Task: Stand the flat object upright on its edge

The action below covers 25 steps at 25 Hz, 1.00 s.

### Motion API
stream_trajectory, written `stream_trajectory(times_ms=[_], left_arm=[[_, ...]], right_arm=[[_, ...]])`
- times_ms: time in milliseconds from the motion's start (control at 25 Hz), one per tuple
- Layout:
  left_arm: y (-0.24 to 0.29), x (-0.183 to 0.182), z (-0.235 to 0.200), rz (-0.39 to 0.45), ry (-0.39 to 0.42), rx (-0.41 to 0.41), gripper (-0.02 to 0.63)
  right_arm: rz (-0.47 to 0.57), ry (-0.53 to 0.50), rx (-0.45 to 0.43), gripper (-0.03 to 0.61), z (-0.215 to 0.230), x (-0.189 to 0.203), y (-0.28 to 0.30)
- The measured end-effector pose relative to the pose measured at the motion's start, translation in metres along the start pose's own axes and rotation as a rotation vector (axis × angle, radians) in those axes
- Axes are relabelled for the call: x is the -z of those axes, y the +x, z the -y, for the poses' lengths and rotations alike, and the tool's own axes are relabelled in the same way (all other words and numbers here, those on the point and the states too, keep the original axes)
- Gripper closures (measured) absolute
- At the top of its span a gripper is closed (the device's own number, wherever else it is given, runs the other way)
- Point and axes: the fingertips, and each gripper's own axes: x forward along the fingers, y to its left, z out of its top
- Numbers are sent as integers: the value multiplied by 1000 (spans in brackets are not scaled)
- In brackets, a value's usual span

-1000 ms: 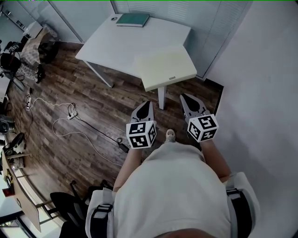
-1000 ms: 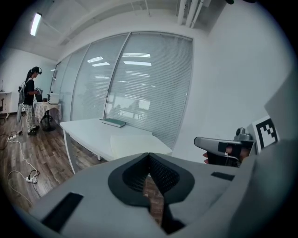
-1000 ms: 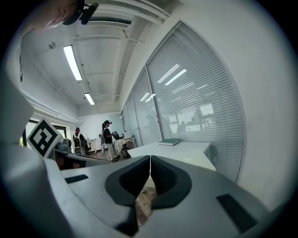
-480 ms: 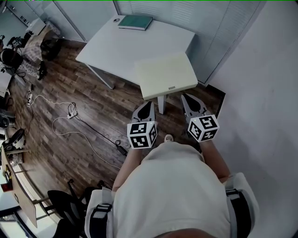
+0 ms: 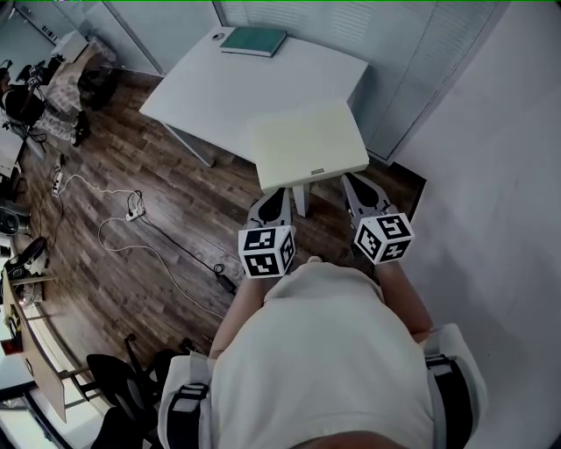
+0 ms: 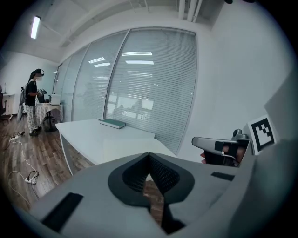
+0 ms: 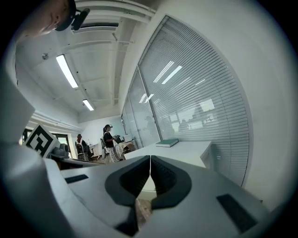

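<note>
A flat green book [image 5: 252,40] lies on the far end of a white table [image 5: 210,92]; it also shows in the left gripper view [image 6: 112,123] and the right gripper view [image 7: 167,143]. My left gripper [image 5: 279,194] and right gripper [image 5: 351,181] are held side by side in front of my body, at the near edge of a small cream table [image 5: 307,145]. Both are far from the book. In its own view the left gripper [image 6: 148,155] has its jaws meeting with nothing between them. The right gripper [image 7: 150,158] is also shut and empty.
The cream table stands between me and the white table. A white wall [image 5: 491,175] runs close on the right, and blinds [image 5: 368,26] behind the tables. Cables and a power strip [image 5: 133,213] lie on the wooden floor to the left. People stand at desks [image 6: 32,100] far left.
Both grippers and I have moved forward; the cream table and white table now sit closer, and the gripper tips reach the cream table's near edge. The jaws stayed shut.
</note>
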Motion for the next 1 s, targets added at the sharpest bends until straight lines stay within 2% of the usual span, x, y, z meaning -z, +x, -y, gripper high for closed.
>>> stream_trajectory(times_ms=[600, 1000], left_arm=[[12, 12, 0, -24, -31, -44, 594], [22, 13, -8, -38, -34, -28, 594]], right_arm=[[-24, 205, 27, 558, 41, 30, 13], [2, 458, 34, 558, 64, 64, 24]])
